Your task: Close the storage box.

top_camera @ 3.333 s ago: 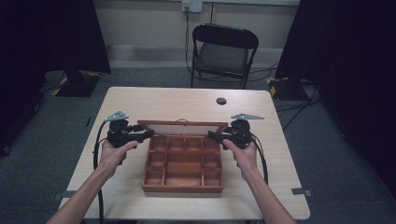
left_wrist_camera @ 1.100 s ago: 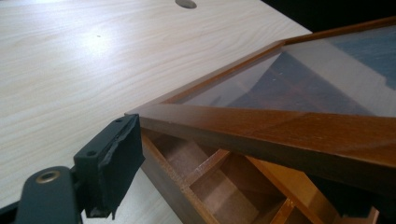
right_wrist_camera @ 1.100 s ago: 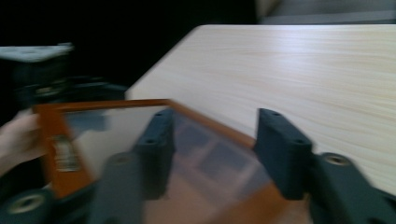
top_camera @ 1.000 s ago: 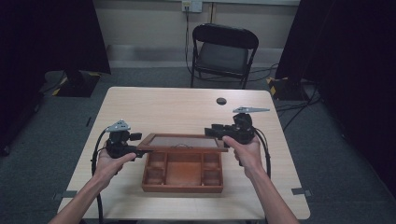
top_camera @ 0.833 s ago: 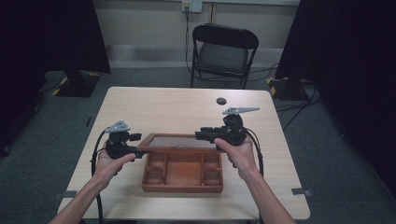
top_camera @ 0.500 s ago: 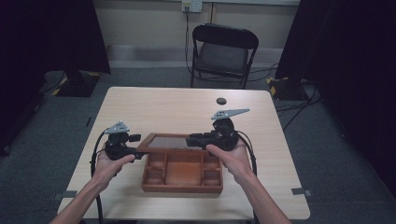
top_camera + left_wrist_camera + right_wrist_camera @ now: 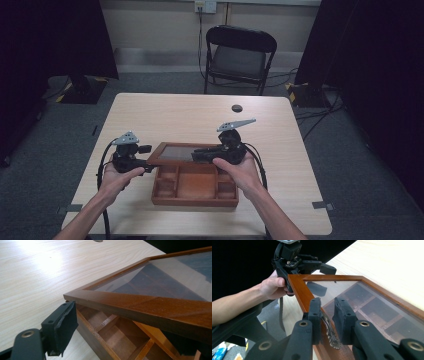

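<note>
Glass lid (image 7: 176, 153) covering box's (image 7: 195, 188) rear compartments; small dark object (image 7: 237, 108) on desk (image 7: 165, 115) staying too small to identify.

1. Lid frame (image 7: 300, 291): reddish-brown wood, smooth, semi-gloss varnish; it runs beside the right gripper (image 7: 327, 315) fingers.
2. Lid pane (image 7: 160, 277): clear glass, glossy, carrying reflections, beyond the left gripper (image 7: 60, 327) finger.
3. Box (image 7: 195, 187): same varnished wood; its dividers below the left finger look duller, with paler raw edges.
4. Finger pads (image 7: 65, 322): black, matt, rubbery, with a rough, chipped edge.
5. Handle (image 7: 329, 331): ornate, dull metal, between the right fingers.
6. Table (image 7: 190, 115): pale wood-grain surface, smooth, light sheen.
</note>
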A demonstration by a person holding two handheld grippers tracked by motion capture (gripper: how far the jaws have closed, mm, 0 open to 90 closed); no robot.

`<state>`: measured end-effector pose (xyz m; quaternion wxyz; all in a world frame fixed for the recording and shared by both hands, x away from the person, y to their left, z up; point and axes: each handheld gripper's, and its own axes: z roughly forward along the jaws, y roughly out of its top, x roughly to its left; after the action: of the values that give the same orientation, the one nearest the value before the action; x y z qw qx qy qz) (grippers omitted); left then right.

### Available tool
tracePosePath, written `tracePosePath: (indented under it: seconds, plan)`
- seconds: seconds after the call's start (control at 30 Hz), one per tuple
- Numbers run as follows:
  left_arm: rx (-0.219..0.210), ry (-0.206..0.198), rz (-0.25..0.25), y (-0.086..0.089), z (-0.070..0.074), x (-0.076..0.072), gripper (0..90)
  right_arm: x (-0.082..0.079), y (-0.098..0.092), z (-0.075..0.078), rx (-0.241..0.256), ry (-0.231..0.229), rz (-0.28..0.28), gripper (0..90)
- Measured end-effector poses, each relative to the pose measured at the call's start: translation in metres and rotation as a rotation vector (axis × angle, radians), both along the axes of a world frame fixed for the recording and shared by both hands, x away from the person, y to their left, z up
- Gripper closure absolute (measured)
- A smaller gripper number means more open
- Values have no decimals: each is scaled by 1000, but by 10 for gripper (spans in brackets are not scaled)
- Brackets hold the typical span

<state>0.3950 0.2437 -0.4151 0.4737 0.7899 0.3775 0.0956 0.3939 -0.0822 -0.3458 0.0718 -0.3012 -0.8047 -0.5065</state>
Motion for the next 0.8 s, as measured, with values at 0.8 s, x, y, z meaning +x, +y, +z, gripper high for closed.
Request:
tracePosePath:
  seconds: [0.8]
  plan:
    - [-11, 12, -16, -6, -3, 0, 180, 3, -4, -10, -30, -36, 57, 810]
